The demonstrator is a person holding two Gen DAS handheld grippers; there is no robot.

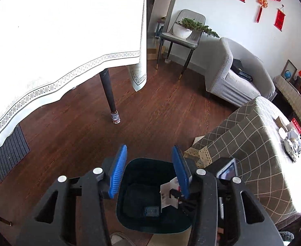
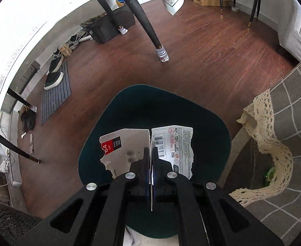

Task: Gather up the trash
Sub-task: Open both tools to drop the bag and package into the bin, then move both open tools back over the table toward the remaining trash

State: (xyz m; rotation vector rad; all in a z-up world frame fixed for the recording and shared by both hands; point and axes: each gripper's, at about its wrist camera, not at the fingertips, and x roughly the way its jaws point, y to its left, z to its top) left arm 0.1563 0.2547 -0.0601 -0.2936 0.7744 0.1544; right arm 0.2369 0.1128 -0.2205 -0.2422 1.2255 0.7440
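Note:
A dark teal trash bin (image 1: 129,201) stands on the wooden floor right below both grippers. My left gripper (image 1: 149,149) hangs above its rim, blue pads apart with nothing between them. My right gripper (image 2: 150,149) is shut on a torn white card packaging (image 2: 129,149) with a red label and a barcode, held over the bin's mouth (image 2: 142,106). In the left wrist view that packaging (image 1: 167,194) shows inside the bin's opening. A small dark item (image 1: 151,211) lies on the bin's bottom.
A white-clothed table (image 1: 47,41) with a black leg (image 1: 109,94) stands to the left. A low table under a checked cloth (image 1: 253,143), carrying crumpled scraps (image 1: 294,143), is on the right. A grey sofa (image 1: 232,75), a chair (image 1: 183,32) and a floor mat (image 1: 10,149) surround open floor.

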